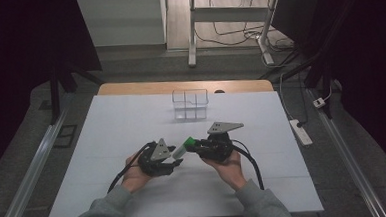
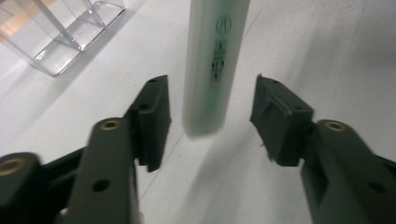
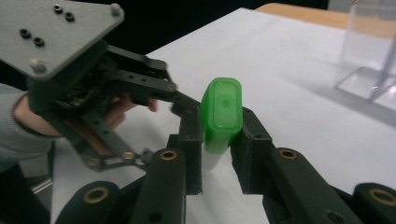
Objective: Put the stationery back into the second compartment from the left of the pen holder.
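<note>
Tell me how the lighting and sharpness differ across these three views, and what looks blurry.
High view: dim, dark borders, the white table brightest. Left gripper view: bright, the pale tube soft-edged, its print smeared, a faint glare on the clear organizer. Right gripper view: the green cap fairly sharp, the near jaws and the clear organizer softer, background black.

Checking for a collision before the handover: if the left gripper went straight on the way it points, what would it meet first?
Probably the pale tube with the green cap, held by the right gripper. Its end sits between the open left gripper jaws; depth is uncertain.
</note>
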`<state>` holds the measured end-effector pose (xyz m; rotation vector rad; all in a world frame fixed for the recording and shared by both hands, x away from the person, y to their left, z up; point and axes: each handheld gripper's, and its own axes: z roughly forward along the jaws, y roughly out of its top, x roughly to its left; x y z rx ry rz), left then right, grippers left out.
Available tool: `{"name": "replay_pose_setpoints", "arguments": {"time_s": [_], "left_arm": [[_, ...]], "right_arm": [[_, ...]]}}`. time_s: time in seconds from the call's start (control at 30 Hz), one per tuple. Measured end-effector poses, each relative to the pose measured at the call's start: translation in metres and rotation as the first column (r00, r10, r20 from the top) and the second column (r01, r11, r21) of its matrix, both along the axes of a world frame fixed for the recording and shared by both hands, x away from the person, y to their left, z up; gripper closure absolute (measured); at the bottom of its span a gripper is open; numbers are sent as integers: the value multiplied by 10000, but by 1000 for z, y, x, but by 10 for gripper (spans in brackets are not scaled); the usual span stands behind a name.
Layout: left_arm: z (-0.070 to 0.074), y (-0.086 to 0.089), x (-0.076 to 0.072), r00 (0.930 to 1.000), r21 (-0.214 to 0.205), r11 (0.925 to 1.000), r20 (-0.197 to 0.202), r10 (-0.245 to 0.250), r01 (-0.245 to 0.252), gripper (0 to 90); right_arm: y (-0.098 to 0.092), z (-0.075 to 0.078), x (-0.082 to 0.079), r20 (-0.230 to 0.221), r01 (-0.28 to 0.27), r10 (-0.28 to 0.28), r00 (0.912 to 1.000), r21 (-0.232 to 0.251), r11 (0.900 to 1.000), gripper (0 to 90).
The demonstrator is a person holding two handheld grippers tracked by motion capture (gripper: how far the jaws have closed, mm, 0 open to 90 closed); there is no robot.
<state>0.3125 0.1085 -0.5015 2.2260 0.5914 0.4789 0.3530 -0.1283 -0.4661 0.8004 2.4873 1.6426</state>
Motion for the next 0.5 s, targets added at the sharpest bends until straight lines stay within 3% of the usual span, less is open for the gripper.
{"name": "replay_pose_setpoints", "arguments": {"time_s": [0.1,0.17,0.5], "left_arm": [[2,8,-4,9998,-29,10000,-197,82,-83,404],[1,17,-9,9991,-281,9991,-266,321,-329,399],[-3,60,-26,9905,-524,9928,-917,1022,-1073,360]], "right_arm": [[-5,3,1,176,158,-158,9997,21,9999,746],[-8,5,1,313,256,-256,9992,1,9997,746],[-19,15,3,824,632,-630,9946,0,9980,746]]}}
